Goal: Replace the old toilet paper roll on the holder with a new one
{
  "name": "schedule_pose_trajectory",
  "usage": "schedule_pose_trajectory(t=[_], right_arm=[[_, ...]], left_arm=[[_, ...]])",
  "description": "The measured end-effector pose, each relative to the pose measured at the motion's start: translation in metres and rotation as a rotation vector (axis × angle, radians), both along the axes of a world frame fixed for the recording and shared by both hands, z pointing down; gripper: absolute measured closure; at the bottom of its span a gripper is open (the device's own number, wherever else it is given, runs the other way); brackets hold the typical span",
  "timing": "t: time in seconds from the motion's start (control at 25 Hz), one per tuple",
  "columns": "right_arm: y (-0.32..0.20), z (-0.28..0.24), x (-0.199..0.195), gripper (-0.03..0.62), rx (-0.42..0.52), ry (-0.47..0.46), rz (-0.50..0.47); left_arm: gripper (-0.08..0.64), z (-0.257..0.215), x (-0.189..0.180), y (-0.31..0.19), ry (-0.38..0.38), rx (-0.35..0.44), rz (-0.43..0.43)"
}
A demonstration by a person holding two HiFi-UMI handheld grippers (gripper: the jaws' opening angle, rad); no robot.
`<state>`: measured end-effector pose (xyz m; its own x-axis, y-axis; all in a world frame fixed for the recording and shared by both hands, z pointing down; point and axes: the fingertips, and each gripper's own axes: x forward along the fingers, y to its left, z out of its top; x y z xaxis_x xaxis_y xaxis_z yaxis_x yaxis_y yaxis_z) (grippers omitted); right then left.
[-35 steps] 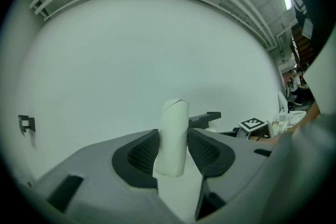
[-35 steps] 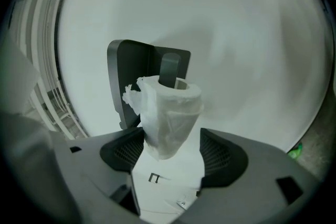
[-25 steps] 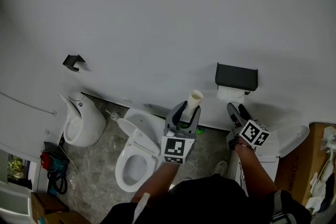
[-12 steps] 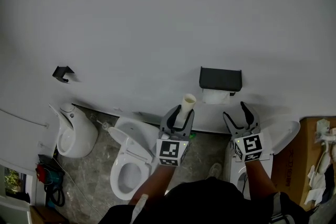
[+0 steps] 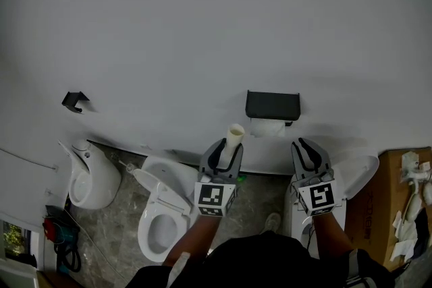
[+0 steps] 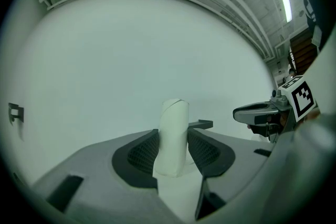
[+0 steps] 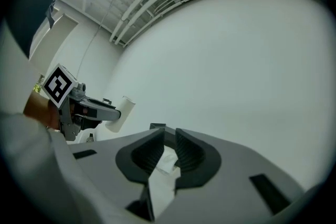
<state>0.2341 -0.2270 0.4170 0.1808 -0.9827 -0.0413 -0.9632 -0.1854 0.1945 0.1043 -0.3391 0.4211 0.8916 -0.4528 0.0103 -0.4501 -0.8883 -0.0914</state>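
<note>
My left gripper (image 5: 228, 147) is shut on a bare cardboard tube (image 5: 234, 137), which stands upright between its pads (image 6: 173, 136). On the white wall, up and to the right, hangs the black paper holder (image 5: 273, 104) with white toilet paper (image 5: 268, 128) under its lid. My right gripper (image 5: 307, 146) hovers just right of and below the holder. Its jaws are closing to a narrow gap with nothing between them. In the right gripper view the holder's paper (image 7: 167, 159) shows through that gap, beyond the jaws (image 7: 169, 139), with the tube (image 7: 122, 109) at the left.
A white toilet (image 5: 165, 202) with its lid up stands below my left arm. A urinal-like fixture (image 5: 91, 172) is at the far left and a black hook (image 5: 74, 101) on the wall above it. A cardboard box (image 5: 398, 212) sits at the right.
The right gripper has risen and rolled upright beside the holder, and its wide-open jaws have narrowed. The left gripper still grips the tube and has barely moved.
</note>
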Motion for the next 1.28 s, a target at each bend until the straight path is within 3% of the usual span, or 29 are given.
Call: schedule_pose_trajectory(t=[0.2, 1.0, 1.28], right_arm=[[0.005, -0.011, 0.002, 0.588, 0.029, -0.02, -0.008], [0.005, -0.019, 0.006, 0.591, -0.01, -0.025, -0.013], [-0.001, -0.006, 0.014, 0.592, -0.069, -0.016, 0.014]], left_arm=[[0.391, -0.002, 0.003, 0.001, 0.008, -0.009, 0.004], [0.391, -0.01, 0.012, 0.005, 0.046, -0.023, 0.024], [0.391, -0.005, 0.021, 0.009, 0.049, -0.033, 0.034]])
